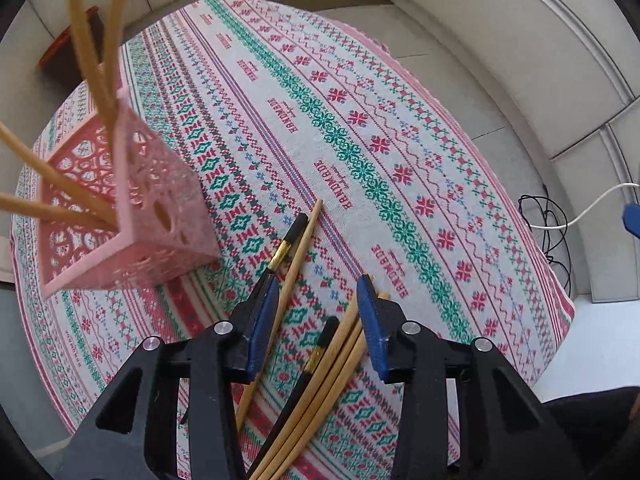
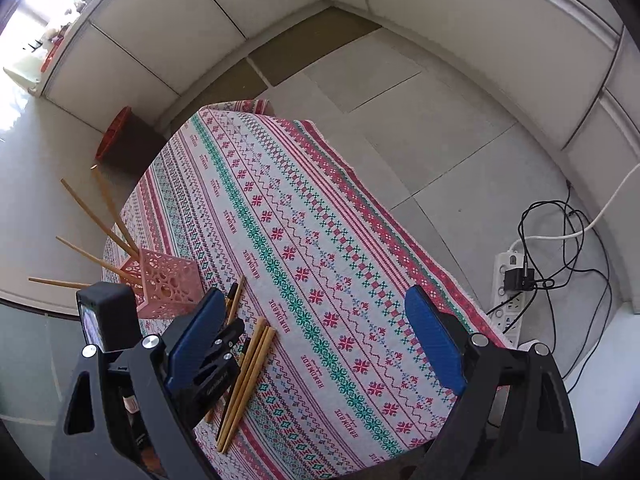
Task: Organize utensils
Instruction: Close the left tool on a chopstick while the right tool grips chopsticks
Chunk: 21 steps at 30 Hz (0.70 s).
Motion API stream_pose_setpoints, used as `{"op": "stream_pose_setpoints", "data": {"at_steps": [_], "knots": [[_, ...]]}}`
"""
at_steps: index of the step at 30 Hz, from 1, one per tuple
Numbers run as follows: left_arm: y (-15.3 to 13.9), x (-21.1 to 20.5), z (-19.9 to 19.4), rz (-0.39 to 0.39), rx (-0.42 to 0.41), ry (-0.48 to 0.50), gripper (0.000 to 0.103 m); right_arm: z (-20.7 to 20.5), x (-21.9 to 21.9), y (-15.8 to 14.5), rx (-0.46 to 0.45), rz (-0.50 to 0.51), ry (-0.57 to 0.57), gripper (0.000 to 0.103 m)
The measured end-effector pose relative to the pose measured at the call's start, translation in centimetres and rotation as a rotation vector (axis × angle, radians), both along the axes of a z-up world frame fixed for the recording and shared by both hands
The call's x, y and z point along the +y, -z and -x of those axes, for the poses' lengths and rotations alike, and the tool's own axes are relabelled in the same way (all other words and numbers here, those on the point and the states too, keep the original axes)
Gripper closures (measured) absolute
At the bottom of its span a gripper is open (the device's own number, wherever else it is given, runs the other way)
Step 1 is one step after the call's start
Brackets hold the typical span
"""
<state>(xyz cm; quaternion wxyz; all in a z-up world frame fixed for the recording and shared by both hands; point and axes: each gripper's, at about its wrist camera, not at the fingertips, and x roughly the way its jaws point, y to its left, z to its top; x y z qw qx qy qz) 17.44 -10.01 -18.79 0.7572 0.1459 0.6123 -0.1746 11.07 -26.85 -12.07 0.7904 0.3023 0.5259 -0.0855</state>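
The loose chopsticks [image 1: 320, 380] lie on the worktop [image 1: 400, 160], which is covered with a patterned cloth. They form a rough bundle of pale wooden sticks with two black, gold-banded ones among them, all pointing much the same way. One wooden stick [image 1: 296, 264] and one black stick [image 1: 288, 240] lie a little apart from the bundle, toward the holder. Lying flat and nearly parallel, they can be taken one or a few at a time by a grip across their length.

The pink lattice holder [image 1: 160, 216] stands near them, on the side of the left tongs. Four wooden sticks [image 1: 100, 52] already lean out of its open top, splayed against the rim. So the sorting looks partly done, with the loose ones left to go in.

The left tongs [image 1: 320, 312] hang low over the bundle with the blue pads [image 1: 264, 320] spread apart, gripping nothing. The bundle lies in the gap between the pads, which suggests a pick is being lined up. Whether the tips touch the cloth cannot be told.

The right tongs [image 2: 320, 340] are held higher and off to the side, gaping wide with nothing in them. They are probably keeping out of the other's way. Its camera also shows the bundle [image 2: 248, 376] and the holder [image 2: 168, 284].

On the floor past the worktop lie a power strip [image 2: 508, 296] with tangled cables and a red-rimmed bin [image 2: 116, 136].
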Motion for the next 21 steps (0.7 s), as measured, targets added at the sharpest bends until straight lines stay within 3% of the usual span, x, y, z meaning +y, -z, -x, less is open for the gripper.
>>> {"op": "stream_pose_setpoints", "data": {"at_steps": [4, 11, 21], "knots": [[1.3, -0.7, -1.0, -0.038, 0.023, 0.001, 0.065, -0.1, -0.6, 0.6, 0.018, -0.032, 0.011, 0.014], [3.3, -2.1, -2.1, -0.090, 0.019, 0.025, 0.073, -0.1, -1.1, 1.0, 0.029, -0.043, 0.022, 0.014], [4.3, -2.7, -5.2, -0.089, -0.002, 0.024, 0.074, 0.0, -1.5, 2.0, 0.066, -0.039, 0.044, 0.014]]}}
